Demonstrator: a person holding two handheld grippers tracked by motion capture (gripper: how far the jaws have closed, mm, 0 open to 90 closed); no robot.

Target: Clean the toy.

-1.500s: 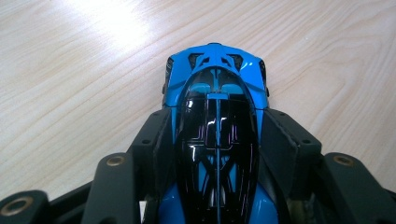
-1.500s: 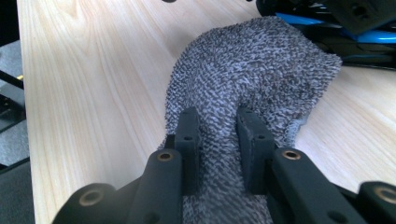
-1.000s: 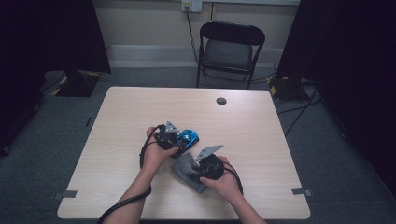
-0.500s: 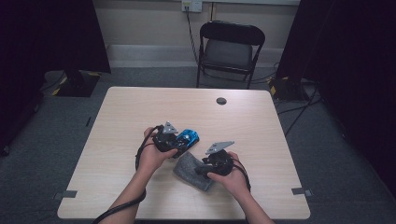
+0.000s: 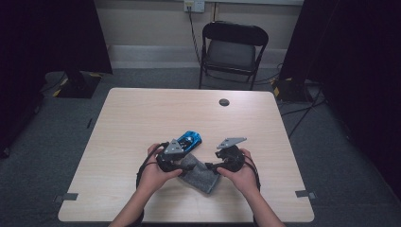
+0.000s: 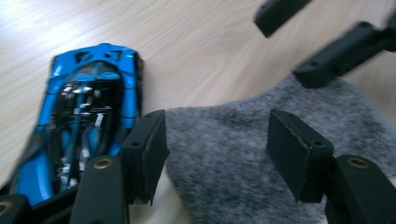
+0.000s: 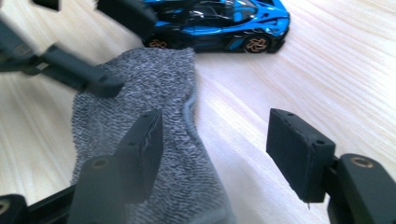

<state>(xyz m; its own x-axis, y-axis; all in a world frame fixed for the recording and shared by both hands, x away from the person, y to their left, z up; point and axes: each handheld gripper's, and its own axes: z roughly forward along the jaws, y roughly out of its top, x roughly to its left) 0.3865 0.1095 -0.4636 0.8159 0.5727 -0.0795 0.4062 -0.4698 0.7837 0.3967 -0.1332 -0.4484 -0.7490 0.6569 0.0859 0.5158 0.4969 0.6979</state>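
Note:
A grey knitted sock [image 5: 201, 176] lies flat on the wooden table [image 5: 142, 118], near the front edge. A blue toy sports car [image 5: 190, 139] stands just behind it, touching the sock's far end [image 7: 154, 70]. My left gripper [image 5: 188, 166] hovers over the sock's left part [image 6: 224, 154], with the car [image 6: 88, 121] beside its left jaw. My right gripper [image 5: 211, 166] faces it from the right, its left jaw over the sock [image 7: 168, 154]. Both pairs of jaws have just been opening. They stand open [image 6: 217, 126] [image 7: 212, 121] with nothing pressed between them.
A round black cap [image 5: 224, 102] sits in the table near its far edge. A black folding chair [image 5: 234, 47] stands behind the table. Dark curtains hang at both sides. Tape marks [image 5: 70, 196] lie on the floor by the front corners.
Both grippers let go of the sock and drew apart. The left hand came toward the near edge, the right hand shifted right. The sock now lies flat; the car has not moved.

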